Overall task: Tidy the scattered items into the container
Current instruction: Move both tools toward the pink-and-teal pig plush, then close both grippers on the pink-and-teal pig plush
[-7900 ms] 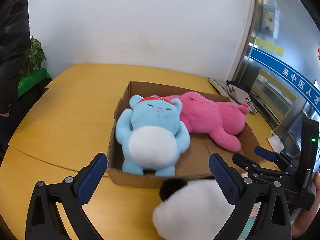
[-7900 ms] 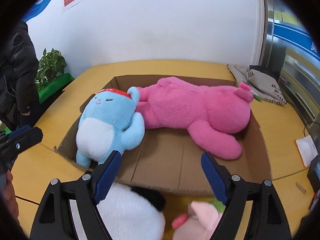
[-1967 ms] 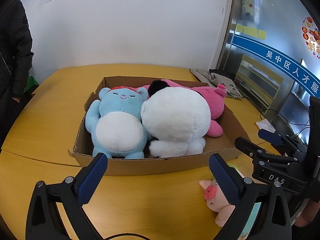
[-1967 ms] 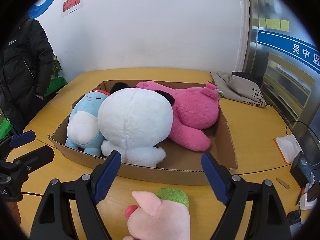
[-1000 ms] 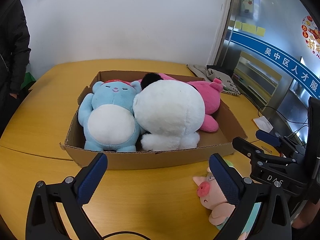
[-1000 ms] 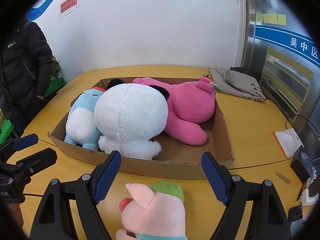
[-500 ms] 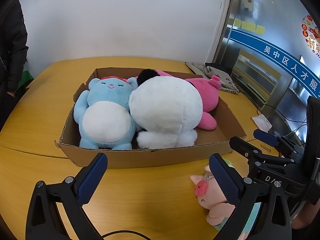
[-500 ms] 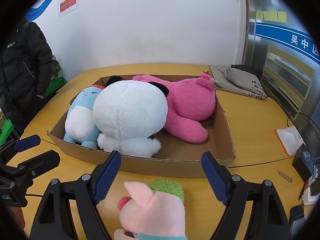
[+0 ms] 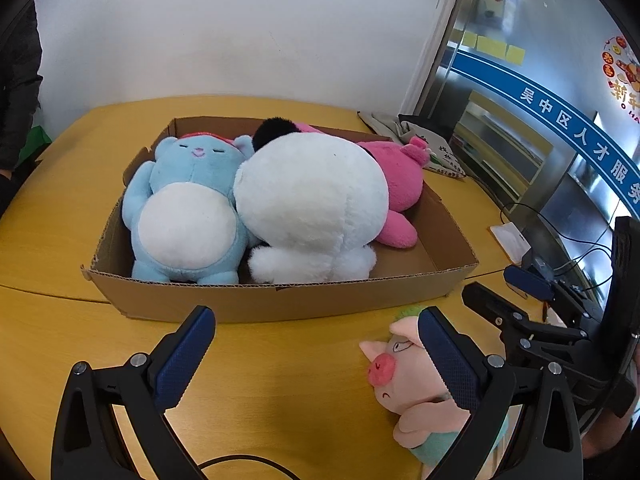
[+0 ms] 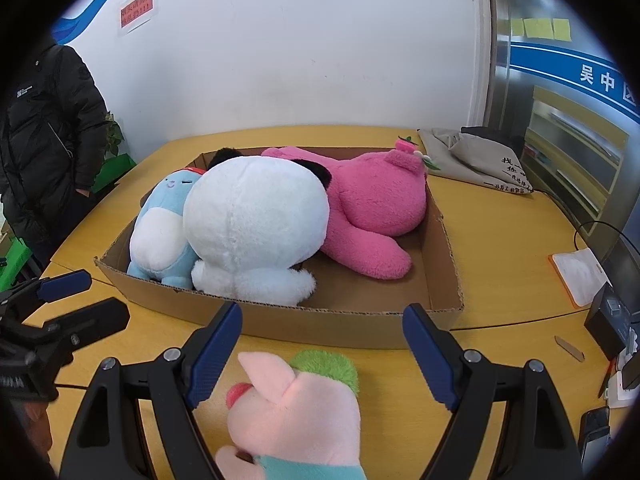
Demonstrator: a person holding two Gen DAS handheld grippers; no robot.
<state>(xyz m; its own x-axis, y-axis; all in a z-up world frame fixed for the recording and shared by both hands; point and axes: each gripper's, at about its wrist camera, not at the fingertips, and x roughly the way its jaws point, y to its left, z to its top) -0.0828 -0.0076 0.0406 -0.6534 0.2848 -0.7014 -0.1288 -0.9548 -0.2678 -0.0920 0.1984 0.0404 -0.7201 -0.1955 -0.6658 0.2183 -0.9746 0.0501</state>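
**Three plush toys boxed, the pig lies on the table**

The box (image 9: 280,304) sits on the yellow table (image 9: 60,208) with three toys inside. The blue bear (image 9: 186,216) lies at the left end on its back, white belly up. The white plush (image 9: 312,208) lies in the middle, touching the bear and resting partly over the pink plush (image 10: 376,200), which stretches toward the far right corner. The near right part of the box floor is bare cardboard.

The pig (image 10: 294,404) lies on the table just outside the box's near wall, snout toward the left, a green tuft on its head. It sits between the spread fingers of the right gripper (image 10: 320,356), whose blue pads stand well apart and do not touch it. The pig's lower half runs off the bottom of the right wrist view, so its posture there is hard to judge.

The left gripper (image 9: 316,354) hovers over bare table to the left of the pig, its fingers wide apart and empty; its right finger hides part of the pig.

A grey bag (image 10: 476,156) lies on the far right of the table. A person in a dark jacket (image 10: 44,128) stands at the far left.
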